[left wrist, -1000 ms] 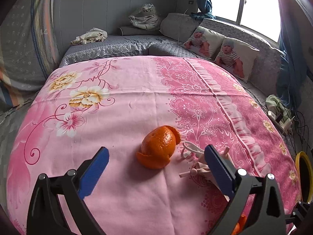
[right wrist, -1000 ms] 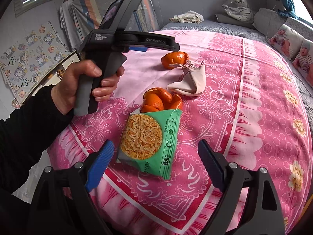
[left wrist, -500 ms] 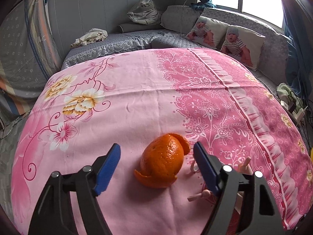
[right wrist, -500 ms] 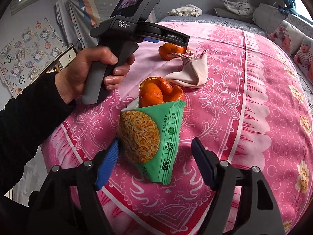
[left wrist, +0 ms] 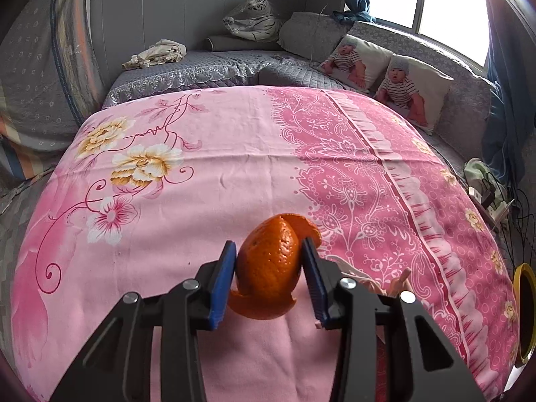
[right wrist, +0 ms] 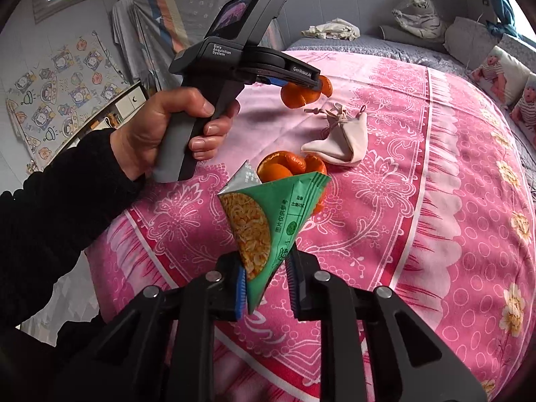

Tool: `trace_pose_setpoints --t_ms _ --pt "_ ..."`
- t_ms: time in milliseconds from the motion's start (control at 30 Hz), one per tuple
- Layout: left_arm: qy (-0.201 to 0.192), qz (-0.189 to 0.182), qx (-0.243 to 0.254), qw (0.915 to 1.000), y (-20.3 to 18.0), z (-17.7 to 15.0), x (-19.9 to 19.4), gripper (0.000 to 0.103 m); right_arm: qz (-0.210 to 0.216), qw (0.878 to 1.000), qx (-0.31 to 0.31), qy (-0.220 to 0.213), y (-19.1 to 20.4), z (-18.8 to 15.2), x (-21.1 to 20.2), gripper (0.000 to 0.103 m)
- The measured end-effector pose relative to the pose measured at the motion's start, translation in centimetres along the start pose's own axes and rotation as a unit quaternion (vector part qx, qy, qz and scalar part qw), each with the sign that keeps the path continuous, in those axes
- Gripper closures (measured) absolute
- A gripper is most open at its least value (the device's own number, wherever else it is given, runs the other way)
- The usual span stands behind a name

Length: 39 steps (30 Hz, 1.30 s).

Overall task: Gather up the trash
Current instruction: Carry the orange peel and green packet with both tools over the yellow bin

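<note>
Left gripper (left wrist: 269, 268): jaws just closed onto orange peel (left wrist: 268, 268), pinched upright, lifted off the pink cloth (left wrist: 201, 184). Right gripper (right wrist: 264, 288): jaws just closed on green snack wrapper (right wrist: 268, 224), long axis running away from fingers. Second peel (right wrist: 288, 167) lies just beyond wrapper, nearer right hand.

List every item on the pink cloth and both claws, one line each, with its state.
left claw: just closed, pads pressing an orange peel
orange peel: gripped
right claw: just closed, pinching the green snack packet
green snack packet: torn open, crumpled, held by one corner
second orange peel: loose on the cloth
beige drawstring pouch: lying slack, untouched
</note>
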<state>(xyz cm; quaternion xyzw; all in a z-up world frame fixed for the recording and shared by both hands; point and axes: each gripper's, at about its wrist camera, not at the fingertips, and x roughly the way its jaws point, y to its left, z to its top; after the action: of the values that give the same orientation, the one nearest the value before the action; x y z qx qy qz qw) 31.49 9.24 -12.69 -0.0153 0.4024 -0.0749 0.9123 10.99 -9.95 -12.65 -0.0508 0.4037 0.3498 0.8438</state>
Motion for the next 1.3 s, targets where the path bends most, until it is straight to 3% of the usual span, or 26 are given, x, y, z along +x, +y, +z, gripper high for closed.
trace_pose_setpoints --t_ms 667,867,1300 --pt "-0.071 -0.011 -0.039 0.9966 0.2 -2.4 -9.7 0.065 -0.046 0.991 0.075 -0.098 -4.8 -0.5 -8.1 0.085" --pt "-0.09 -0.015 -0.042 0.9949 -1.8 -3.3 -12.4 0.065 -0.055 0.987 0.093 -0.119 -5.9 -1.1 -10.0 0.085" --pt "-0.101 -0.075 -0.022 0.9918 -8.3 -4.8 -15.4 0.065 -0.089 0.977 0.121 -0.154 -7.9 -2.2 -13.4 0.085"
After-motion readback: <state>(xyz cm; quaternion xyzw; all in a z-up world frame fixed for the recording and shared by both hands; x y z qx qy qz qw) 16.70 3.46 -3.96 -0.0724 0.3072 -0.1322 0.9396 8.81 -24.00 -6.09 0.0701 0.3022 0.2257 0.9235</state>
